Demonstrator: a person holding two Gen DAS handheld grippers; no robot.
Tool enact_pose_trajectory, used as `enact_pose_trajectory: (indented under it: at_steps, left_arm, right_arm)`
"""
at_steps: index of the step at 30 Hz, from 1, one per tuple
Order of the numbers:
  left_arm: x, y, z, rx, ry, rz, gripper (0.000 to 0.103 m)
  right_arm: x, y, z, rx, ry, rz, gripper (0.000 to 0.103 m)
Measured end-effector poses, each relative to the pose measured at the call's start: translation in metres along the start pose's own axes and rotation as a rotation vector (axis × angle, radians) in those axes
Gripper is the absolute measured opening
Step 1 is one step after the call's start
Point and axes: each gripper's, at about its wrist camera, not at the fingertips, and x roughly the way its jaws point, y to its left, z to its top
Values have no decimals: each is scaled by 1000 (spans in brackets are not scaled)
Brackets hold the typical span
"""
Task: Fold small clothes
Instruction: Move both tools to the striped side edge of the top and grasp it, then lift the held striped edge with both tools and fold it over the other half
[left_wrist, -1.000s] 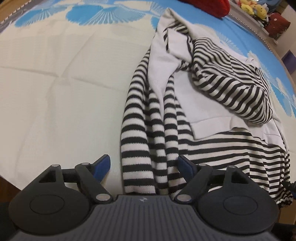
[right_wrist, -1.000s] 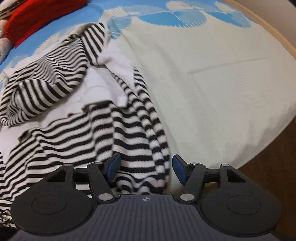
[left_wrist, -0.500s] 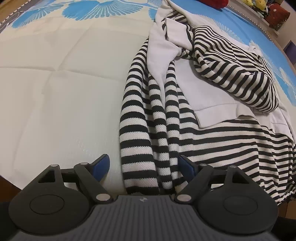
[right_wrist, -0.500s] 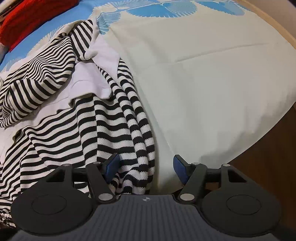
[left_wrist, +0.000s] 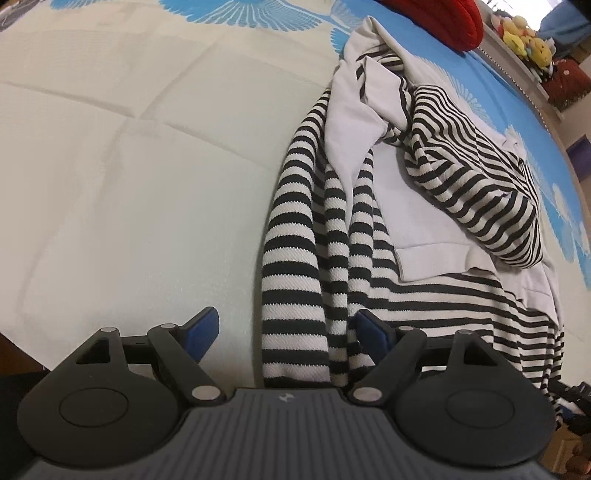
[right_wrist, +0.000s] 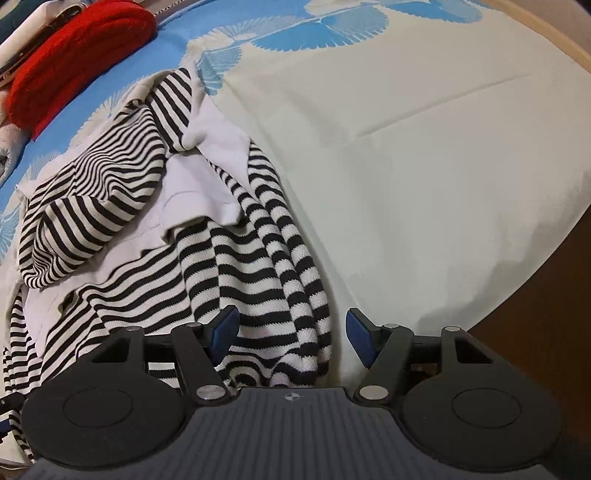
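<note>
Left wrist view: the left tongs (left_wrist: 284, 332) stand spread, blue pads wide apart, at the near edge of the bed (left_wrist: 129, 192), which carries a cream cover with blue fan motifs. The black-and-white striped garment (left_wrist: 291, 280) lies crumpled on the bed; one bunched striped length runs toward the camera and ends between the pads, its cuff edge close to the tongs' body, not pinched. A plain white panel (left_wrist: 417, 221) of the garment lies right of it. A red cushion (left_wrist: 443, 18) and plush toys (left_wrist: 524, 33) sit at the far side

Right wrist view: the right tongs (right_wrist: 291, 332) are likewise spread. The striped garment (right_wrist: 258, 266) lies left of centre; its near folds rest between the pads, ungripped. The red cushion (right_wrist: 77, 55) appears upper left
</note>
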Motion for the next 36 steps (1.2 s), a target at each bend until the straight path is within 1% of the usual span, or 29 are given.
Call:
enact_pose_trajectory:
  at_steps: [3,6,10,14,17,19,20,22,24,25,26,27,29,30,31,32,34,36]
  left_arm:
    - [1,-3,-1,5,6,-4,84]
    - [1,-6,-4,13,8,-15,84]
    - [0,-8,-7,11,11,-34,84]
    - [1,-15,-11,42,13,-37,82]
    - [2,-20,-14,60,6,-41,71]
    - [2,-22,-16,69,-3,-30,56]
    - [1,-22,-16,73,-6,-25,50]
    - [0,-21,-17,79,-12,-22,24]
    - [-3,-19,-18,74,-13,-33,20]
    - [-4,-18,-17,69,-17,-34,19]
    - [-6,-16,-17,58,-19,-37,19]
    - [-7,-14,-17,42,-19,-46,19]
    - [-8,-10,-17,9,-20,-63,24]
    - [-8,-8,-17,-6,-19,-67,30]
    - [-6,-8,-17,-14,-9,-74,39]
    - [-5,-8,-17,-14,4,-82,44]
    - [-2,-14,-20,9,23,-94,65]
    - [-2,-24,-24,69,22,-83,69]
  right_arm:
    - [5,-1,0,10,26,-19,66]
    - [8,1,-2,5,53,-10,66]
    - [3,3,0,19,32,27,66]
    - [-1,3,3,48,11,84,66]
    - [5,10,0,-2,34,81,68]
    - [10,16,-3,-41,56,64,68]
    - [11,17,-5,-49,60,57,68]
    - [12,18,-6,-53,64,50,68]
    - [12,17,-8,-57,61,14,66]
    - [12,15,-8,-46,60,-9,62]
    - [12,10,-8,-19,59,-23,53]
    - [11,4,-7,20,56,-24,48]
    - [8,-5,-6,77,49,-2,41]
    - [7,-7,-5,87,46,7,40]
    - [6,-7,-6,84,46,10,40]
    - [7,-5,-7,76,49,14,40]
    - [10,-1,-9,55,78,34,41]
    - [11,4,-12,20,95,35,42]
